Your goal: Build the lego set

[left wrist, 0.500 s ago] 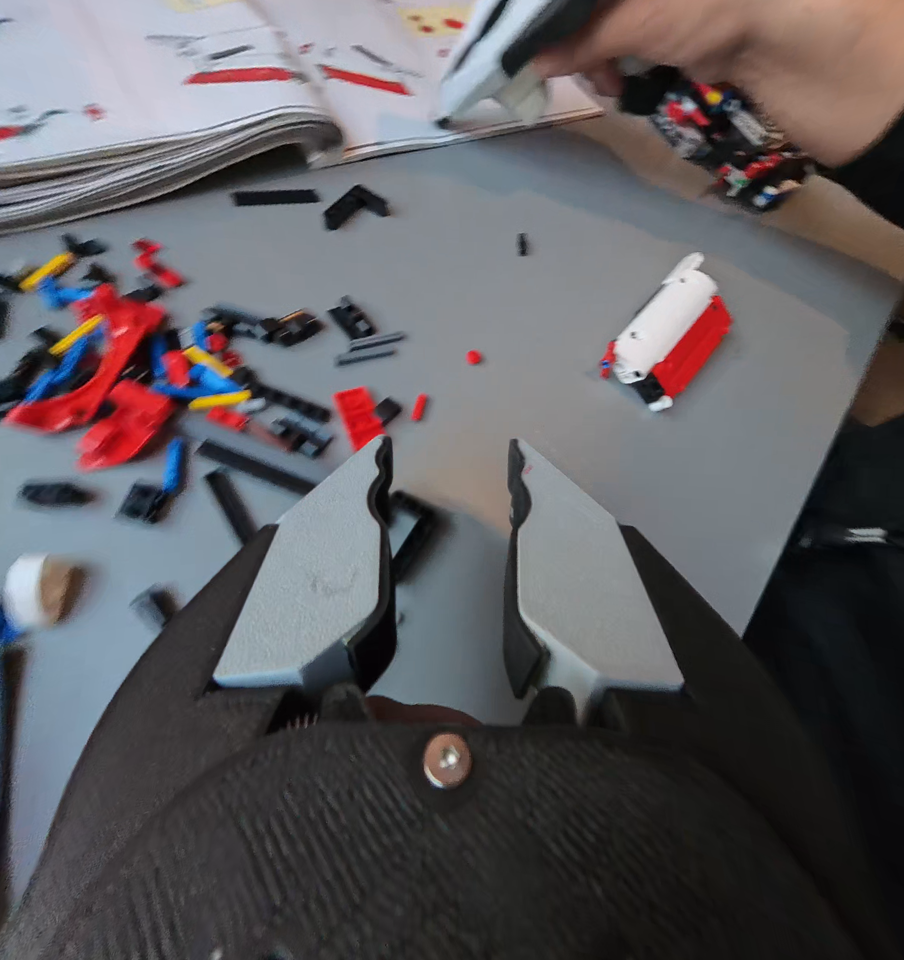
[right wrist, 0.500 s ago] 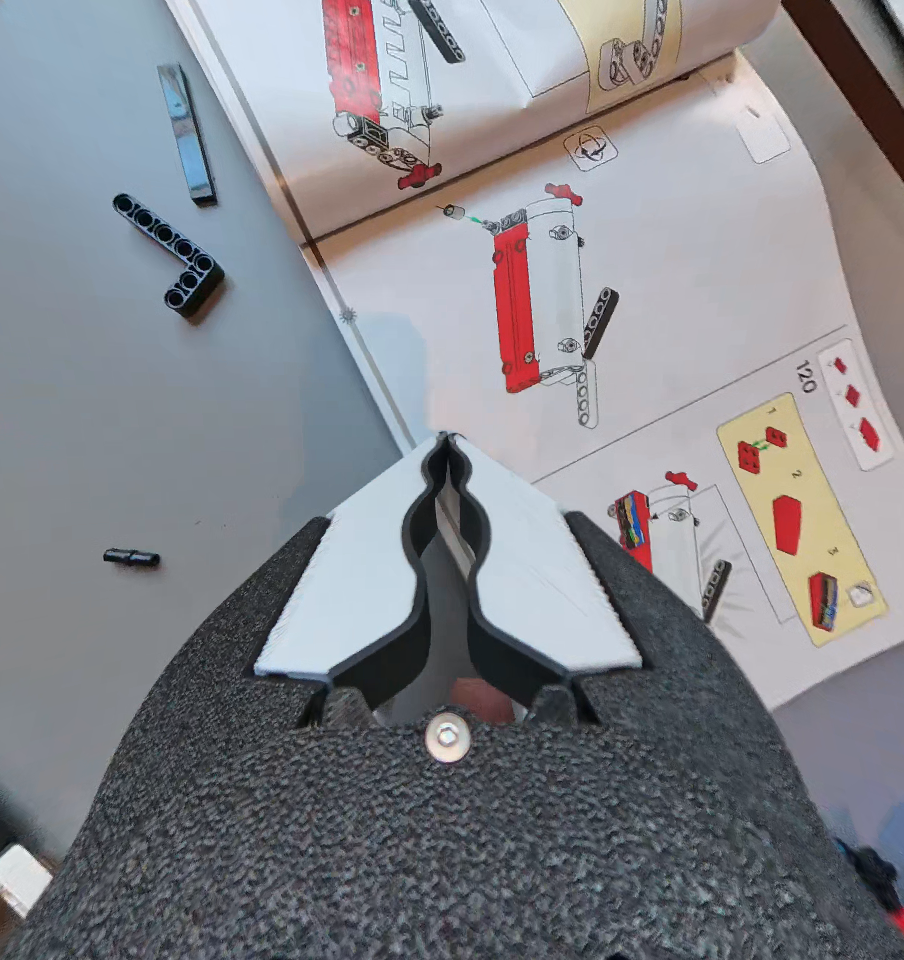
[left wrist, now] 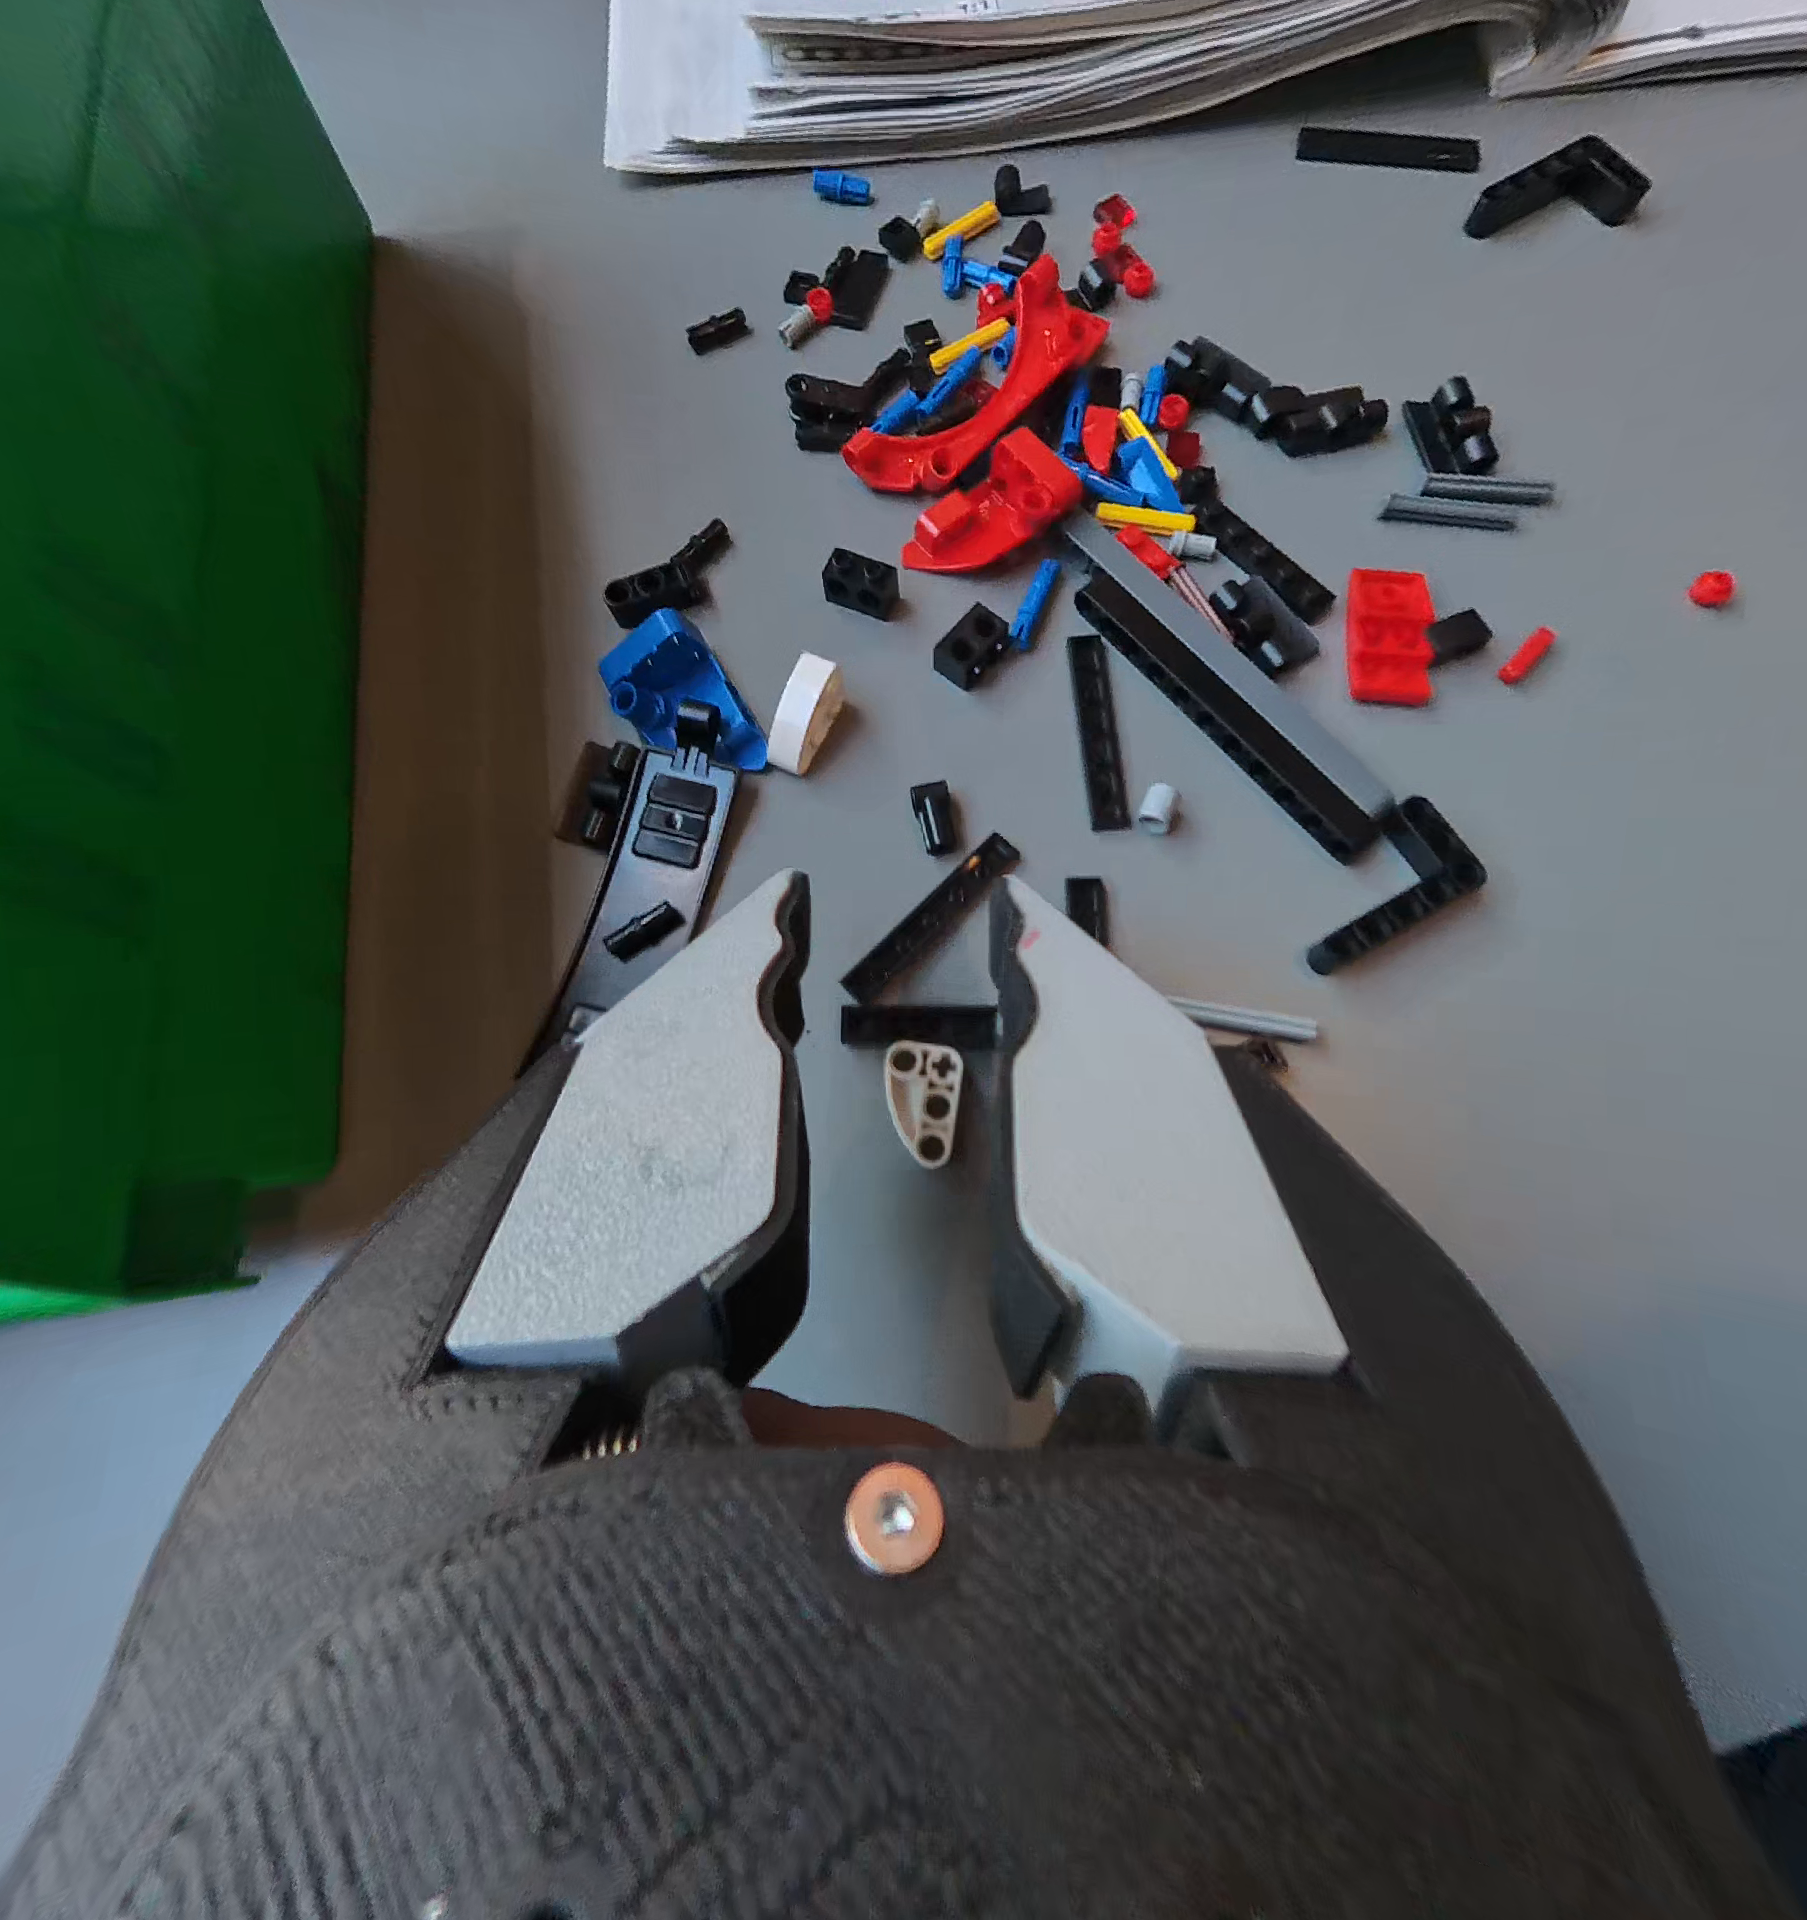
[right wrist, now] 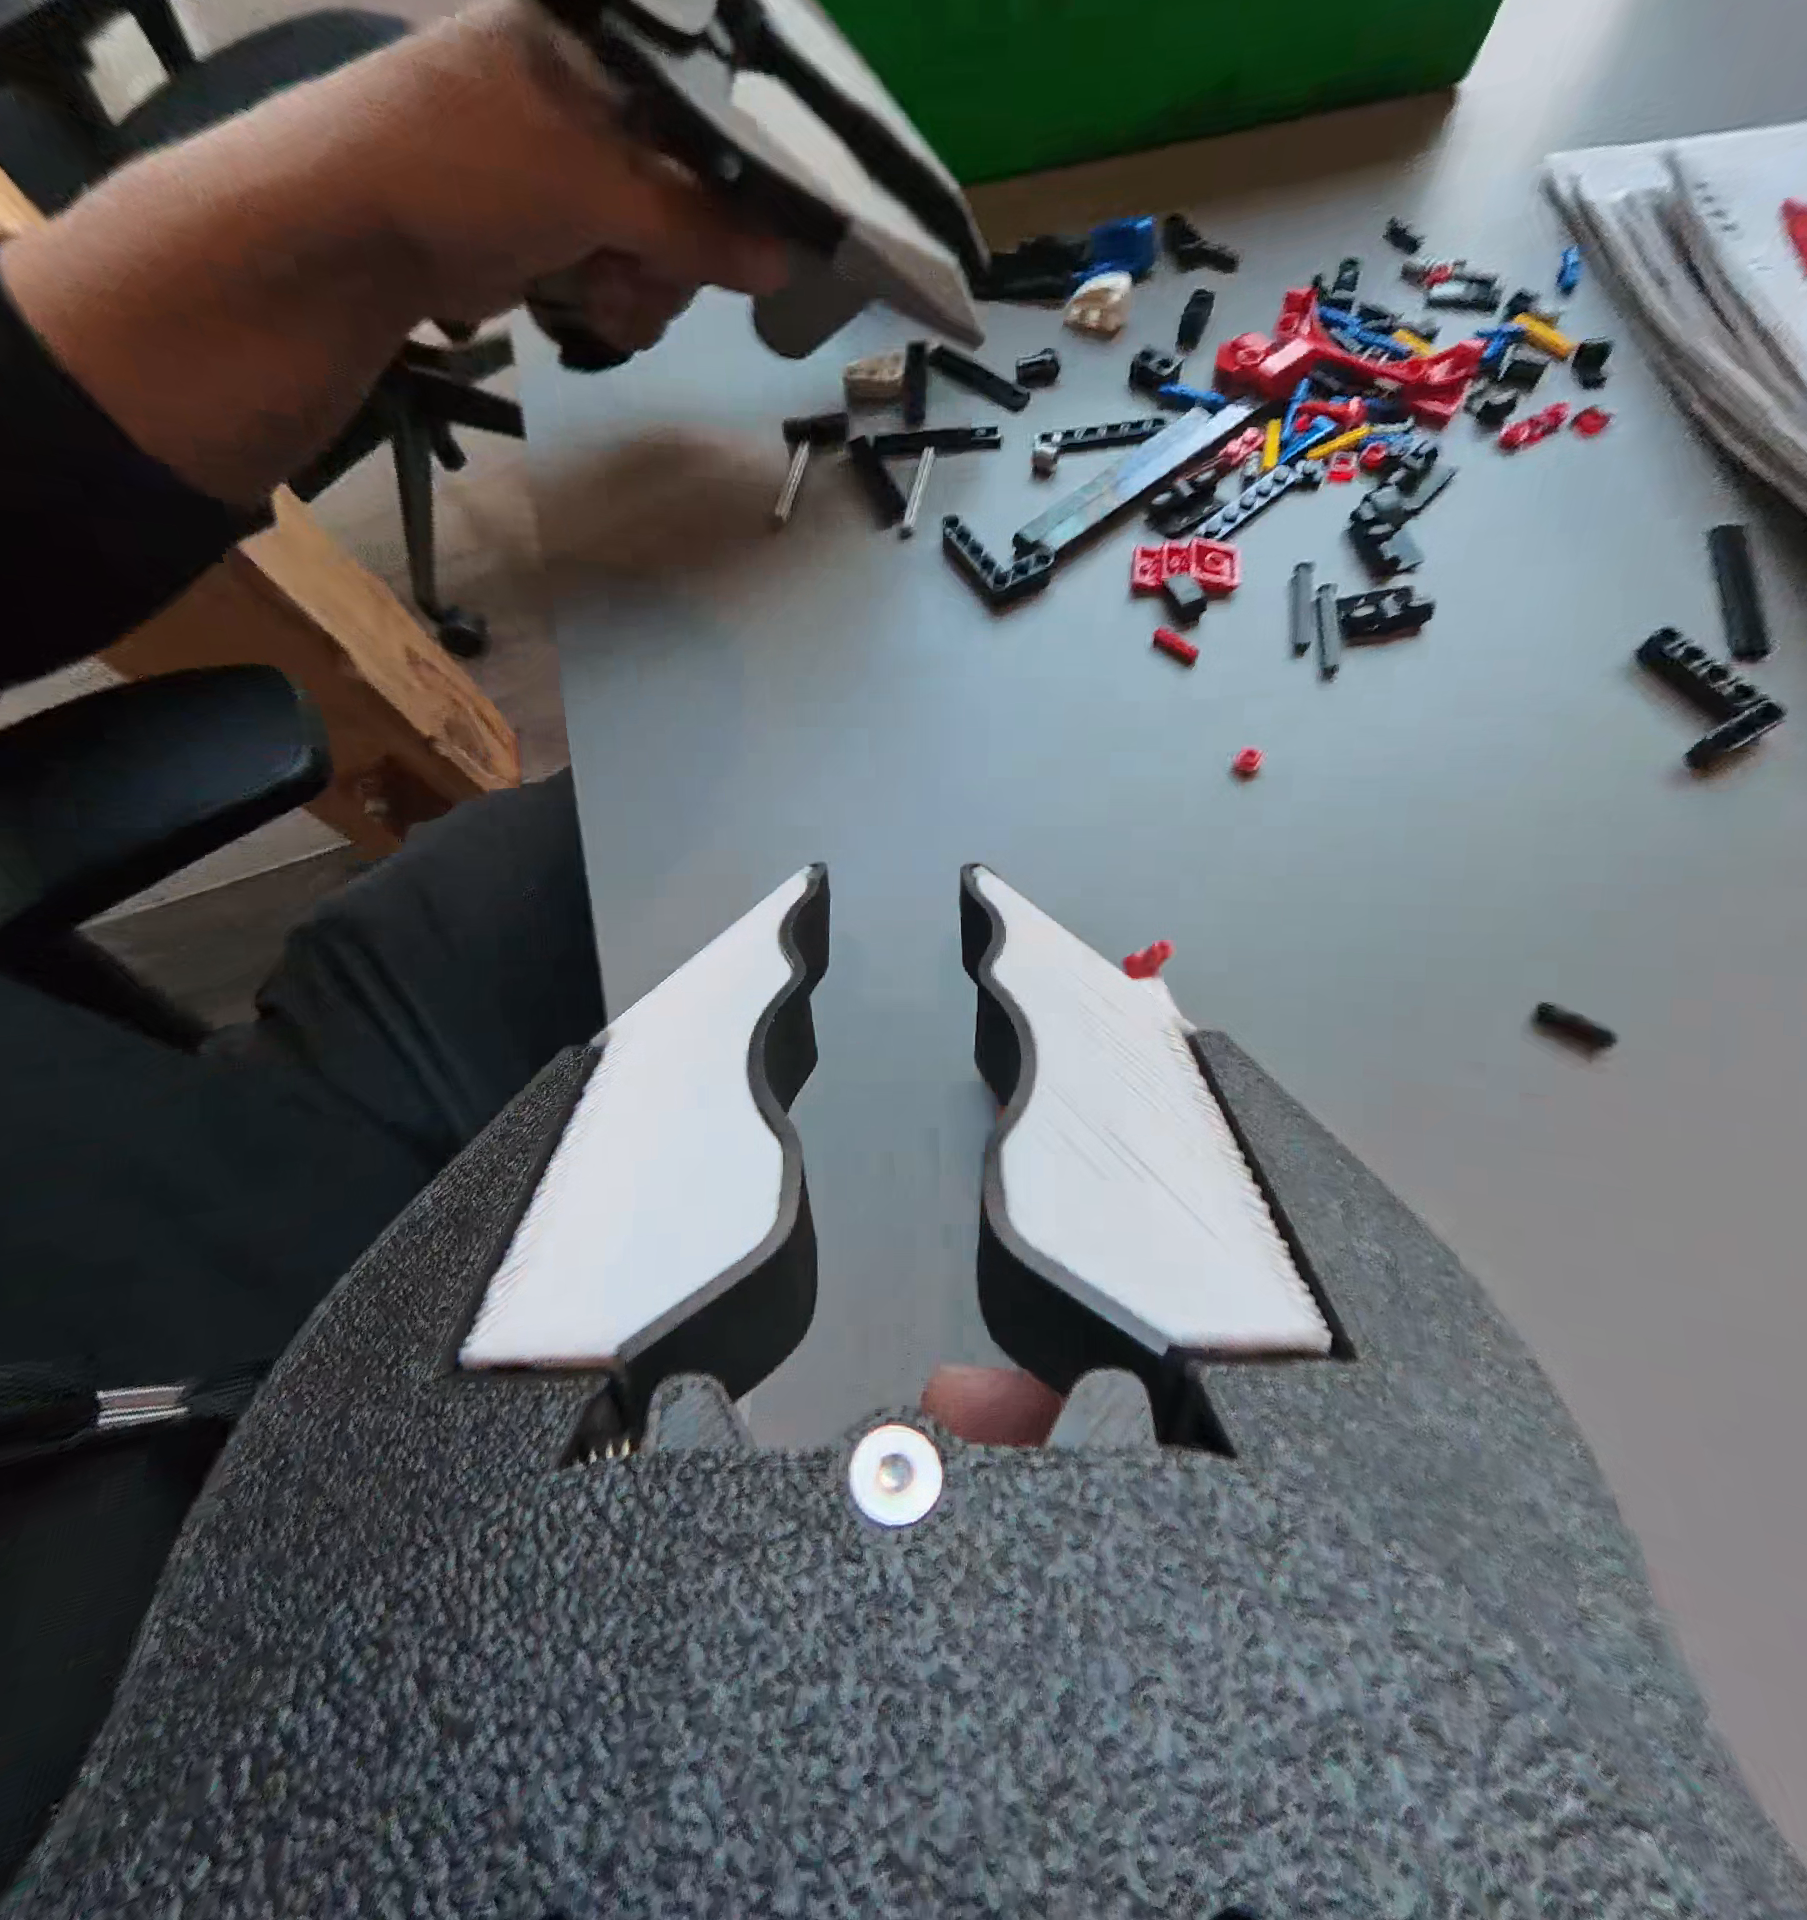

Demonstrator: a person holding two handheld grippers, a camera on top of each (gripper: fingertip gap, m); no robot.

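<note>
My left gripper (left wrist: 899, 904) is open and low over the grey table (left wrist: 1501, 1195). A small pale grey liftarm (left wrist: 925, 1101) lies on the table between its fingers, untouched. Two black beams (left wrist: 925, 925) lie just ahead of the tips. The pile of red, blue, yellow and black lego parts (left wrist: 1034, 416) lies farther ahead. My right gripper (right wrist: 894, 883) is open and empty over bare table. A small red part (right wrist: 1148, 956) shows at its right finger's outer edge. The left gripper (right wrist: 826, 208), held by a hand, shows at the top of the right wrist view.
The open instruction booklet (left wrist: 1086, 73) lies behind the pile, also at the right of the right wrist view (right wrist: 1761, 291). A green box (left wrist: 151, 623) stands at the table's left end. A red plate (left wrist: 1387, 634), a black L-beam (left wrist: 1398, 883) and a black pin (right wrist: 1574, 1027) lie loose. Chairs and a wooden table (right wrist: 359, 675) stand beyond the edge. My right fingertips sit around 25 cm from my left ones.
My left gripper has swung left and down over the loose parts, still open. My right gripper has left the booklet page, moved back over bare table and opened.
</note>
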